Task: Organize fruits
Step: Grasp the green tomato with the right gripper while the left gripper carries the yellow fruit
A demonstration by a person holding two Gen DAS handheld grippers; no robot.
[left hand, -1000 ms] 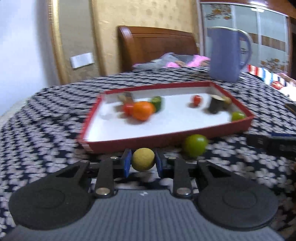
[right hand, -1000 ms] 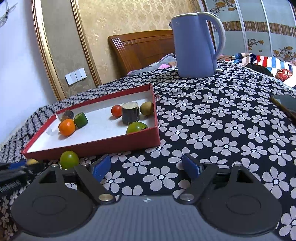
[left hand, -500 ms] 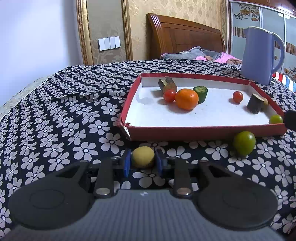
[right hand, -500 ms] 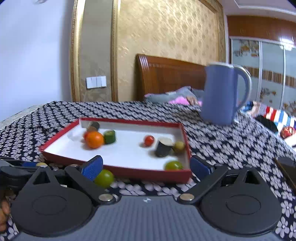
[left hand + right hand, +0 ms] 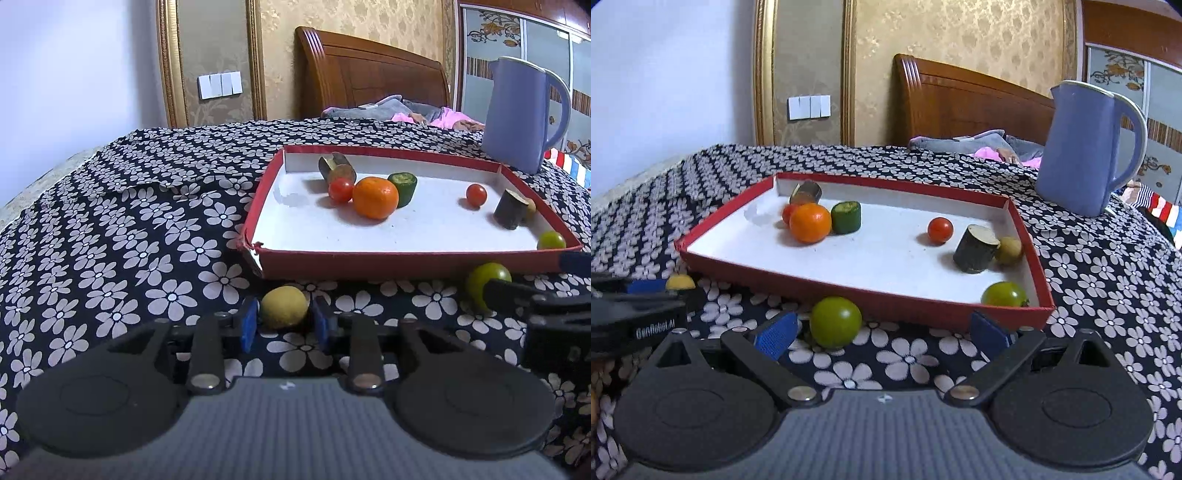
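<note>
A small yellow fruit (image 5: 284,307) rests on the flowered cloth just in front of the red tray (image 5: 406,263). It lies between the blue pads of my left gripper (image 5: 284,325), whose jaws are opening, with thin gaps at both sides. A green round fruit (image 5: 835,321) lies by the tray's front wall (image 5: 871,295). It is between the wide-spread fingers of my right gripper (image 5: 882,332), near the left pad (image 5: 775,334); the jaws are closing and touch nothing. The tray holds an orange (image 5: 810,222), red tomatoes, a green tomato (image 5: 1004,294) and cut vegetable pieces.
A blue kettle (image 5: 1082,147) stands behind the tray on the right. The right gripper's finger (image 5: 517,291) covers part of the green fruit in the left wrist view. A wooden headboard and bedding lie beyond the table's far edge.
The left pads have parted slightly from the yellow fruit, which now sits on the cloth. The right gripper swung left and forward, so the green fruit now lies between its fingers.
</note>
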